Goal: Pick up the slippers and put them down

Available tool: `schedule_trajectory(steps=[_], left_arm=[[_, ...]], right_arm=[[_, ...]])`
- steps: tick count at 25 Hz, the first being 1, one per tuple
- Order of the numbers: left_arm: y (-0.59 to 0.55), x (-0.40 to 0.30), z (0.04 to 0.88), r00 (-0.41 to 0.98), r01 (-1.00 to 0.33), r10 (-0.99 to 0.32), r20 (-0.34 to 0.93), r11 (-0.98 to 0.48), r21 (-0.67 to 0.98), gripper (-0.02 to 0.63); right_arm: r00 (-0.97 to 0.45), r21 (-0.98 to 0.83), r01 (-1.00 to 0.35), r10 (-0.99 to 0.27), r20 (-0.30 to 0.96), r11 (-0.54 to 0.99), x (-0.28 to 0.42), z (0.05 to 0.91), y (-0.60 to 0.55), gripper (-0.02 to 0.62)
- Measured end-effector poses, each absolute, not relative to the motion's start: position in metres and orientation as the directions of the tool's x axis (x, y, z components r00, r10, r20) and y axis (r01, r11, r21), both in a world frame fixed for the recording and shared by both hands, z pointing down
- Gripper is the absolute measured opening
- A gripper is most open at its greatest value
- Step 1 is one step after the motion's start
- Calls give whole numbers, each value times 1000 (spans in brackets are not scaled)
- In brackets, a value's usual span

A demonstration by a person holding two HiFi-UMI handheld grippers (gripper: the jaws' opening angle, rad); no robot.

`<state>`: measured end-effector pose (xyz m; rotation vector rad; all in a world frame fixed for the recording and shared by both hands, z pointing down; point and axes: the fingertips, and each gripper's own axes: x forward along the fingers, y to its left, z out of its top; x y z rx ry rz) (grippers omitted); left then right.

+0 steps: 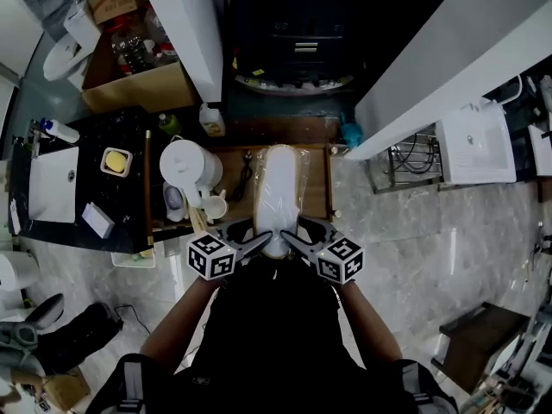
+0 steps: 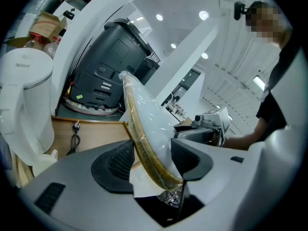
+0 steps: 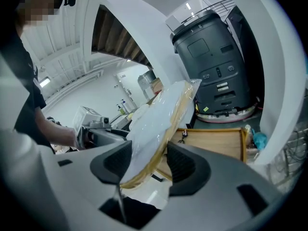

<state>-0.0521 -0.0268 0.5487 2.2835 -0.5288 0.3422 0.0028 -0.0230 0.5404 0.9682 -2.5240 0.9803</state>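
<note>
Between the two claws, at the 6 o'clock edge of the light wooden worktop (image 1: 316, 182), hangs a pack of white slippers (image 1: 276, 198) with a tan sole rim, sealed in clear crinkled plastic. Its long axis runs toward 12 o'clock, and its near end is clamped from both sides.

The left claw (image 2: 151, 158) comes in from 8 o'clock. Its jaws stand fairly wide, with their ribbed black pads (image 2: 117, 161) against the tan rim on one side and the plastic-covered white upper on the other. The right claw (image 3: 147, 165) comes in from 4 o'clock, a little narrower, and its pads pinch the same end of the pack. In both gripper views the slippers slant upward from the jaws, with the far end clear of the wood.

Each claw carries a cube with black-and-white square markers (image 1: 211, 257). A white plastic electric kettle (image 1: 190, 166) stands at 9 o'clock of the slippers, and a black plug and cord (image 1: 246, 176) lie between the two. At 12 o'clock, beyond the worktop, stands a dark grey round-based machine (image 2: 113, 57). It has a small yellow sticker (image 3: 206, 109) whose print is too small to read.
</note>
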Motion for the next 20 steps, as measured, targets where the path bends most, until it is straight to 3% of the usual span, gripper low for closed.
schedule_trajectory(steps=[20], left_arm=[[-51,-18,642,827,-546,-232,512,-546,635,242]], right_arm=[[-744,-565,-666,-379,551,486,36,636,-52,232]])
